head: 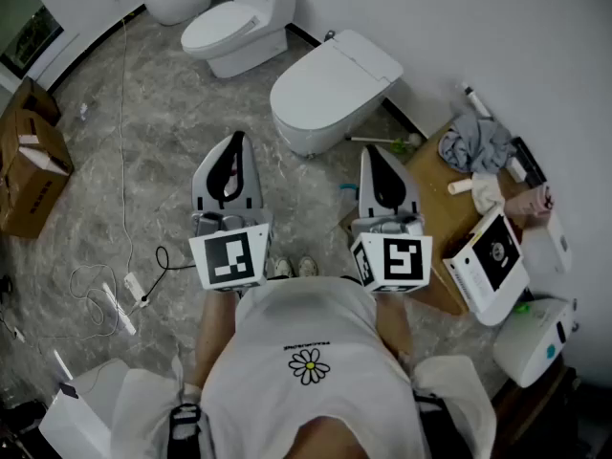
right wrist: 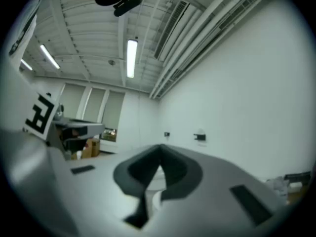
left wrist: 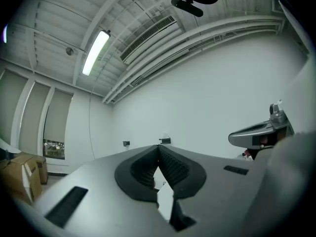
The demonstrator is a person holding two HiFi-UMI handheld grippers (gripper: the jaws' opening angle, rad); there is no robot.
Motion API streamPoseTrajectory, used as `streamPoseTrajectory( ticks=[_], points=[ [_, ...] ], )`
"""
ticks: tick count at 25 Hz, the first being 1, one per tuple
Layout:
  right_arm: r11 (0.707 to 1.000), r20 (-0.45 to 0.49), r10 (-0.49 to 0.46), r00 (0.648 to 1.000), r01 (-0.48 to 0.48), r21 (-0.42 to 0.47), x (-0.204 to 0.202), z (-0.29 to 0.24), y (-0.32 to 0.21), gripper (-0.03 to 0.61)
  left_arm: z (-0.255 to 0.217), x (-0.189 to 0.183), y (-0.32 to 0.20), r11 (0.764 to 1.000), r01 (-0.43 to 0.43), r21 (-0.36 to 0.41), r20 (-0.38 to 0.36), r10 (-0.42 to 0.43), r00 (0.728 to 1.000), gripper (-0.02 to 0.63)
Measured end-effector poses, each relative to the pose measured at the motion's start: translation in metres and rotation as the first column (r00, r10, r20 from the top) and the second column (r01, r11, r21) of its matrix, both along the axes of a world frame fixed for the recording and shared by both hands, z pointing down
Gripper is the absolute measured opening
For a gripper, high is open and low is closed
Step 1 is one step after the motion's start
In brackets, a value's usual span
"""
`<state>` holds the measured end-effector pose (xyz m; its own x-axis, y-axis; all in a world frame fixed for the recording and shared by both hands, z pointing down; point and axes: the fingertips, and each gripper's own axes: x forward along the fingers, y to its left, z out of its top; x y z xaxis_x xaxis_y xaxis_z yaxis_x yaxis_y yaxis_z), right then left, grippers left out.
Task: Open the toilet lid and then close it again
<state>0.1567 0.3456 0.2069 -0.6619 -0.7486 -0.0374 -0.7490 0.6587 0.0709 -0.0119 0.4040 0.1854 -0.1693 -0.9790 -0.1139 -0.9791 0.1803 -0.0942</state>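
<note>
The person is standing back from the toilet (head: pixel 304 127), and its lid (head: pixel 339 70) is lying flat down. By my reading the lift is not under way. Either it is yet to start or the lid is already back down, and these views are not settling which. The toilet is sitting on the floor (head: pixel 163 142) against the wall (head: pixel 497 27), ahead of both tools and well apart from either. If opening is coming next, one tool will need to be reaching forward and down to the lid's front edge, getting under the lip and swinging it up toward the wall. Jaws kept together could be serving as a wedge there; otherwise they would need parting to pinch the edge.

The left tool (head: pixel 236 143) is hovering above the floor, pointing ahead roughly level. The left gripper view is showing its jaws pressed together tip to tip, with nothing between them and only bare wall beyond. The right tool (head: pixel 372 153) is being held out level too, closer to the toilet's side. The right gripper view is showing its jaws together as well, gripping nothing and touching nothing.
</note>
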Motion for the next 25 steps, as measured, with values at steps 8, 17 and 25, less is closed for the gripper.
streamPoseTrajectory(
  ticks=[8,17,25],
  points=[
    [1.000,-0.023,0.000,1.000,0.000,0.007,-0.008,0.002,-0.002,0.031,0.001,-0.009,-0.003,1.000,-0.001,0.006,0.005,0.001,1.000,0.021],
    [0.999,0.058,-0.046,0.997,0.046,0.002,-0.029,-0.004,0.004,0.031,0.008,-0.033,-0.004,1.000,-0.012,-0.002,-0.014,0.012,1.000,0.021],
    [1.000,0.035,0.015,0.999,-0.015,-0.010,-0.042,0.004,0.000,0.032,0.022,-0.068,-0.004,1.000,0.001,0.007,-0.045,-0.001,0.999,0.021]
  ],
)
